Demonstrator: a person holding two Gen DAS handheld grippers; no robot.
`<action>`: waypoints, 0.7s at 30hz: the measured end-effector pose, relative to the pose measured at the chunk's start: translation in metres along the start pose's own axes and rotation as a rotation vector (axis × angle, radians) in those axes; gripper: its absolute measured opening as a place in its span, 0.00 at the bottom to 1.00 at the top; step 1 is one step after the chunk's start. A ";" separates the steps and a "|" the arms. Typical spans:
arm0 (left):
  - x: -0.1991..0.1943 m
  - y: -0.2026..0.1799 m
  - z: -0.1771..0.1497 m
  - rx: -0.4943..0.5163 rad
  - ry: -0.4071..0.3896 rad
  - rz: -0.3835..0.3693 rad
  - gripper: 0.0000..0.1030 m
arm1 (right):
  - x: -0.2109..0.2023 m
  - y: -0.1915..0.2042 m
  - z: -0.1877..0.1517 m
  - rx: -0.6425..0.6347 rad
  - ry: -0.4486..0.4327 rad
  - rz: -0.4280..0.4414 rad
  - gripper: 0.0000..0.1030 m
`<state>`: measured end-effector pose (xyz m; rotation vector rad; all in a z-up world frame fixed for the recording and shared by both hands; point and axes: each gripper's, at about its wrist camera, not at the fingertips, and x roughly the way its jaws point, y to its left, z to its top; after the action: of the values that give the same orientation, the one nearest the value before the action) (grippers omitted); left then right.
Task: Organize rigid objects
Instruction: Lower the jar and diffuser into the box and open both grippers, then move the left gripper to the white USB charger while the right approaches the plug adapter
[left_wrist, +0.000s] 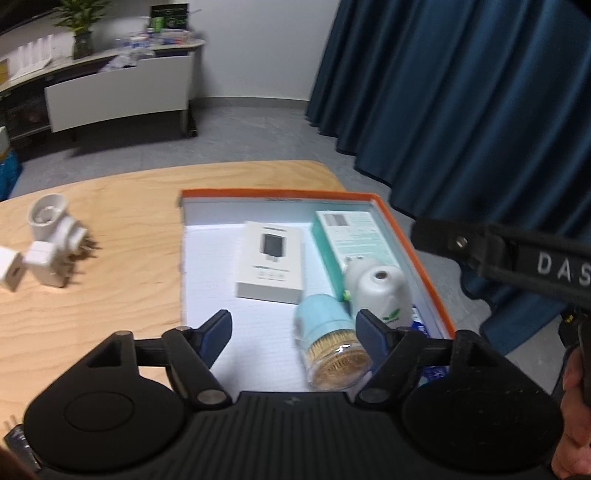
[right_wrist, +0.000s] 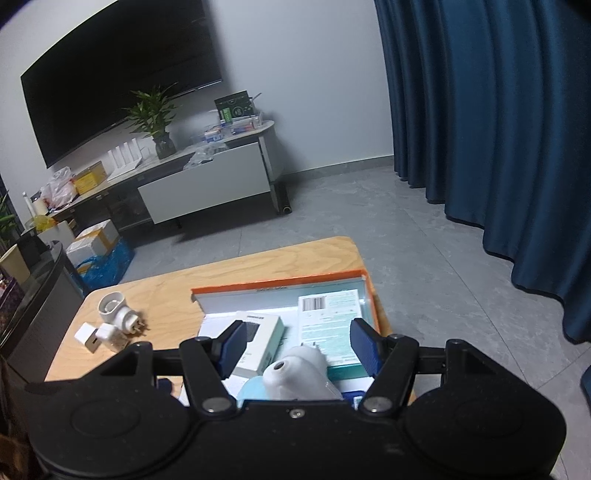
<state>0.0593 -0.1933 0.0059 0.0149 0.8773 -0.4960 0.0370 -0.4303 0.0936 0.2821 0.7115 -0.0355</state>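
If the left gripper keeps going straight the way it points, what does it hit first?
Probably the white floor of the orange-rimmed box, just left of the toothpick jar. The left gripper has open jaws and nothing between them; depth is hard to judge.

Pale wooden tabletop (left_wrist: 122, 206) — visible grain, satin sheen. On it, shallow orange-rimmed cardboard box (left_wrist: 417, 236), matt outside, smooth white inside. Inside the box: white paperboard carton with a dark printed charger (left_wrist: 271, 260), matt; teal-and-white printed paperboard packet (left_wrist: 351, 240), faintly glossy; white moulded plastic bottle with a green leaf mark (left_wrist: 380, 291), smooth and softly shiny; clear glossy plastic jar with a pale blue cap (left_wrist: 332, 354), packed with wooden toothpicks. Left of the box, white smooth plastic plug adapters (left_wrist: 48, 243) with dull metal pins.
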 end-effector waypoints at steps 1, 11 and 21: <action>-0.003 0.003 0.000 -0.003 -0.004 0.012 0.76 | -0.001 0.002 -0.001 -0.003 0.002 0.004 0.74; -0.028 0.040 -0.005 -0.072 -0.032 0.095 0.80 | -0.003 0.032 -0.010 -0.050 0.029 0.042 0.74; -0.047 0.072 -0.013 -0.125 -0.048 0.149 0.80 | 0.003 0.066 -0.018 -0.094 0.059 0.079 0.74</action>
<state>0.0551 -0.1072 0.0190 -0.0449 0.8521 -0.3004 0.0361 -0.3622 0.0945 0.2215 0.7583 0.0817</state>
